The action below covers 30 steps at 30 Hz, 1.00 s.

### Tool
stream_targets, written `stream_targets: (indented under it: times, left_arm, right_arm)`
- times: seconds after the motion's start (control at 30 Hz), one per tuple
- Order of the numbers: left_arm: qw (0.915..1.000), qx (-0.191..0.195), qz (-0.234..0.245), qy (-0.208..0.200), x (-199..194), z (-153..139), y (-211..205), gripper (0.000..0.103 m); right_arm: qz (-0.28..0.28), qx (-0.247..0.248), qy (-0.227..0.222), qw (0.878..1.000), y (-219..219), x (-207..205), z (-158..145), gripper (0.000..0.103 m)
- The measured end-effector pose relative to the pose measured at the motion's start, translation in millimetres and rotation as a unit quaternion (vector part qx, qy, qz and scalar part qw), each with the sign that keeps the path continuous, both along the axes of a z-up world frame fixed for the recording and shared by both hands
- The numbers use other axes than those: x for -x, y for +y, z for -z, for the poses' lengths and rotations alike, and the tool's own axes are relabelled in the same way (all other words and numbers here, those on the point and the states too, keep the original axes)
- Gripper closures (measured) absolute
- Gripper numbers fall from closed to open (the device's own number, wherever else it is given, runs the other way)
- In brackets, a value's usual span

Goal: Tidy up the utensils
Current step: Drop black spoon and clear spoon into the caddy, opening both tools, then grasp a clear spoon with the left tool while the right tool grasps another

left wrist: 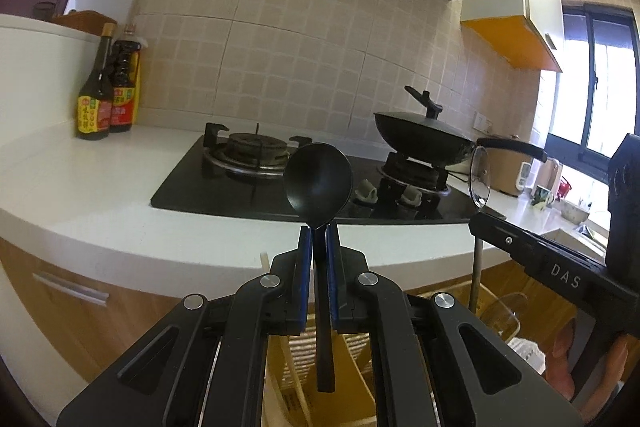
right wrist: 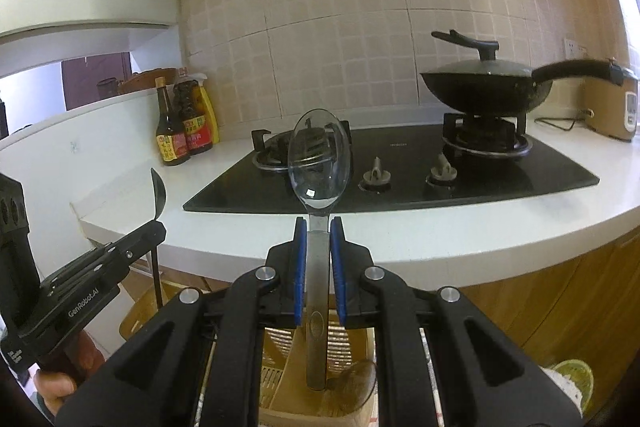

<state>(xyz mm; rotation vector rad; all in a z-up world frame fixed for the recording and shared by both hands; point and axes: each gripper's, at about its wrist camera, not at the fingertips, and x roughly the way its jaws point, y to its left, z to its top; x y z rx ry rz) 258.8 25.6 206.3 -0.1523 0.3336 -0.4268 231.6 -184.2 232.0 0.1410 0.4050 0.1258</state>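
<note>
Meanwhile, the left gripper is clenching the neck of a black plastic spoon, its blue pads pressing the handle from both sides while the bowl is standing upright at twelve o'clock above the fingertips and the handle is hanging down toward six. The right gripper is likewise gripping a steel spoon just below its shiny bowl, which is also pointing to twelve, with the handle running down between the pads. Both spoons are being held in the air in front of the white countertop, near its edge, with the black gas hob beyond them. A lidded wok is sitting on the burner at two o'clock in the right wrist view, and two sauce bottles are standing at nine o'clock in the left wrist view. Below the grippers, at six o'clock, a slatted yellowish rack is showing.
</note>
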Motion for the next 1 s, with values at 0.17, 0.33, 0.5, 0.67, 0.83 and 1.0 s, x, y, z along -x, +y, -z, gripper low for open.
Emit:
stream_targets:
  times: [0.17,0.33,0.5,0.67,0.83,1.0]
  left_arm:
    - [1.0000,0.000,0.007,0.007,9,2,5,0.091]
    - [0.9998,0.008,0.015,0.012,28,-2,14,0.072]
    - [0.9995,0.013,0.023,0.019,52,-8,24,0.066]
    - [0.9981,0.026,0.041,0.037,81,-13,33,0.060]
    - [0.9949,-0.014,0.060,0.080,114,-11,30,0.060]
    - [0.9872,-0.066,0.082,0.119,150,1,17,0.060]
  right_arm:
    - [-0.007,-0.002,0.016,1.000,-1,12,6,0.093]
    - [-0.006,-0.007,0.029,1.000,-3,32,4,0.090]
    - [-0.010,-0.016,0.038,0.999,-5,59,-4,0.073]
    - [-0.006,-0.015,0.041,0.999,-8,94,-16,0.059]
    - [-0.008,0.009,0.092,0.996,-4,126,-15,0.059]
    - [-0.035,0.033,0.183,0.982,6,147,6,0.059]
